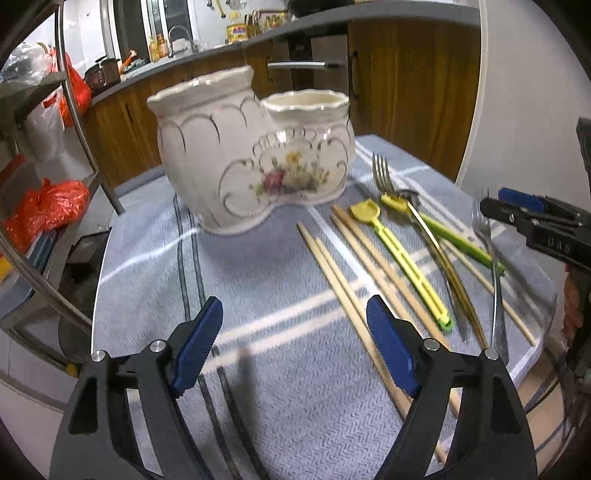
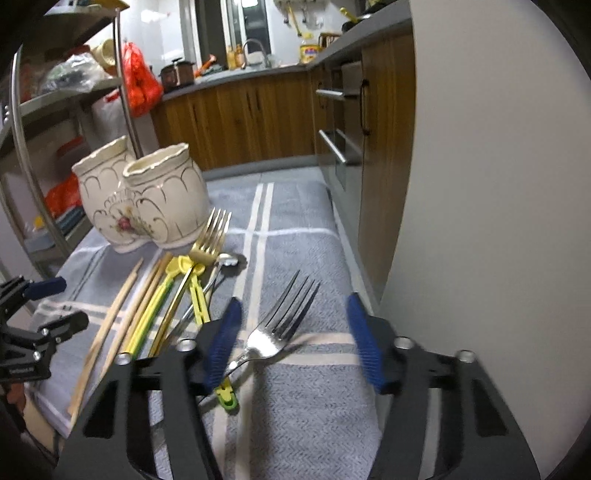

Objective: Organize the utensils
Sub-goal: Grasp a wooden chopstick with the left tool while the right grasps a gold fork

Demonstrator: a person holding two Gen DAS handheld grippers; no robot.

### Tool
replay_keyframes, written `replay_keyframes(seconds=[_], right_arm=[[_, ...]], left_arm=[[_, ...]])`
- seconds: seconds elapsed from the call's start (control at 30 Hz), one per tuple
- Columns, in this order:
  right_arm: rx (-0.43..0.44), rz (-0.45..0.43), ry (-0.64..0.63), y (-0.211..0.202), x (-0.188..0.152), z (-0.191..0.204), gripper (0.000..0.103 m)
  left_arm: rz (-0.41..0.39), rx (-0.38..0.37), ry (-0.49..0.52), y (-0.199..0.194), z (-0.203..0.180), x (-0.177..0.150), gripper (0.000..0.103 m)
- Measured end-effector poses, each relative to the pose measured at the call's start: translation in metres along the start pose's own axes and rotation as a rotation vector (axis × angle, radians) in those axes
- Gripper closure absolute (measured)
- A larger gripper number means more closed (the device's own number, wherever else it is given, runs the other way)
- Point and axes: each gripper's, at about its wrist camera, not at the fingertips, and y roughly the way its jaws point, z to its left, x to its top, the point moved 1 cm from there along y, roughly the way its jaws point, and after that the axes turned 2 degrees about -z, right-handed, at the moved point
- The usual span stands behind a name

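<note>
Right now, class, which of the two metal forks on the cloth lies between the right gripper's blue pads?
The silver fork: it lies apart by the right gripper, while the gold fork lies among the other utensils.

Wooden kitchen cabinets (image 2: 258, 122) under grey counter (image 1: 221, 51), white wall (image 2: 498, 184), metal shelf rack (image 1: 55, 92).

Home kitchen: wooden cabinets (image 2: 240, 122), grey countertop (image 2: 236, 75), sink tap (image 2: 255, 46), oil bottle (image 1: 236, 31).

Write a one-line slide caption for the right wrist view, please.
Open right gripper hovering over a silver fork on the grey towel, ceramic holder behind.
</note>
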Motion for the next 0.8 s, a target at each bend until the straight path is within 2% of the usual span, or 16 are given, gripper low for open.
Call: replay_keyframes(seconds=[0.07, 0.13, 0.33, 0.6, 0.8], right_arm=[[0.003, 0.014, -0.005, 0.002, 0.002, 0.001, 0.056], [0.008, 0.026, -0.006, 0.005, 0.003, 0.002, 0.058], [0.034, 0.046, 0.027, 0.009, 0.007, -0.004, 0.058], [0.039, 0.041, 0.007, 0.010, 0.012, -0.003, 0.058], [0.040, 0.051, 0.003, 0.013, 0.012, -0.002, 0.058]], left_arm=[[0.017, 0.015, 0.008, 0.004, -0.002, -0.003, 0.027], [0.033, 0.022, 0.012, 0.006, -0.004, -0.006, 0.028], [0.043, 0.010, 0.004, 0.008, -0.006, -0.003, 0.028], [0.041, -0.018, -0.009, 0.003, -0.011, -0.001, 0.028], [0.055, 0.029, 0.004, 0.012, -0.011, -0.002, 0.027]])
